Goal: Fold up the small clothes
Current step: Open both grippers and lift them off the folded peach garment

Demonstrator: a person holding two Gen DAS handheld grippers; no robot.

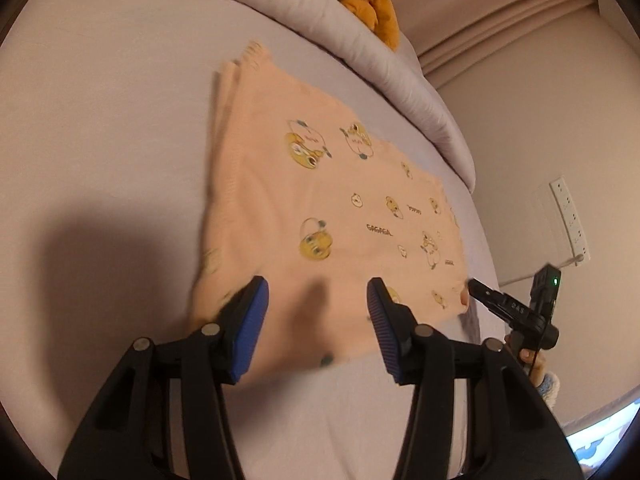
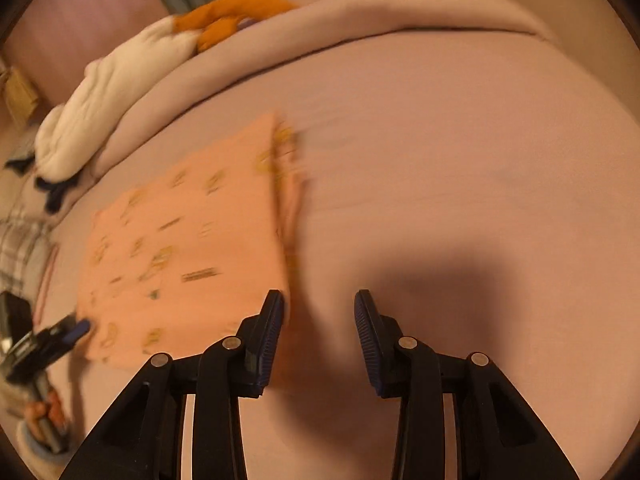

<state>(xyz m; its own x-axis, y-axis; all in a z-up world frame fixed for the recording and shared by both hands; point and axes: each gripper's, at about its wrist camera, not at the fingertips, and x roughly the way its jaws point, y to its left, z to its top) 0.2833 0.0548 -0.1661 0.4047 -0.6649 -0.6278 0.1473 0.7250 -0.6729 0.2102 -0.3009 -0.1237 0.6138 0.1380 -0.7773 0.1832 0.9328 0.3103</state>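
Note:
A small peach garment (image 1: 320, 208) printed with yellow cartoon chicks lies flat and folded on the lilac bed sheet (image 1: 100, 128). My left gripper (image 1: 318, 300) is open and empty, hovering over the garment's near edge. My right gripper (image 1: 476, 286) shows at the garment's right corner in the left wrist view. In the right wrist view the garment (image 2: 188, 240) is blurred and lies left of centre; my right gripper (image 2: 318, 312) is open and empty, its left finger beside the garment's near right corner. My left gripper (image 2: 78, 328) shows at the garment's left corner.
A rolled lilac duvet (image 1: 360, 40) runs along the far side of the bed, with a white and orange plush toy (image 2: 120, 92) on it. A wall with a white power strip (image 1: 570, 220) lies to the right. Plaid fabric (image 2: 20, 248) sits at the left edge.

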